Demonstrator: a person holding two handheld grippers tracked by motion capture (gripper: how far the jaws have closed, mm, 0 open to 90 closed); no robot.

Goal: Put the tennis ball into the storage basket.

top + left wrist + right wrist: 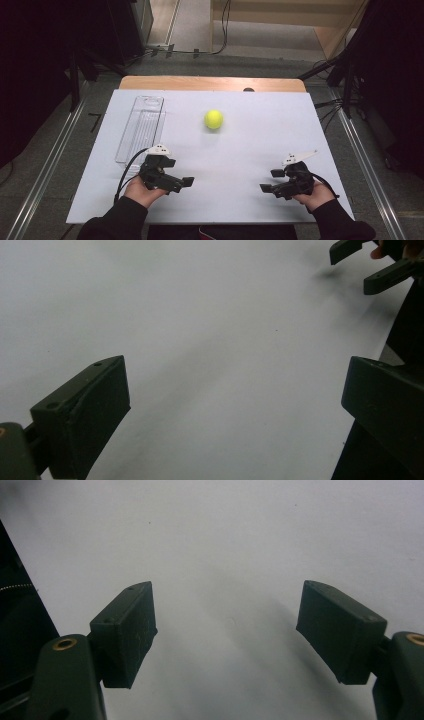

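Both forearms, in dark sleeves, come in from the near edge of the white surface [240, 150], each hand gripping its tool low over the board. The left hand [142, 191] sits at the near left and points its left tongs [179, 174] to the right, toward the middle of the board. The right hand [312, 196] sits at the near right and points its right tongs [271, 180] to the left, so the two tools face each other, well apart.

In the left gripper view the left tongs [235, 405] stand wide apart with bare white board between them, holding nothing. In the right gripper view the right tongs [227, 630] are likewise spread wide and empty.

A yellow-green ball [213, 119] rests near the middle of the board, farther from the person than both tools. A clear plastic tray [142, 127] lies lengthwise along the left side, beyond the left hand.
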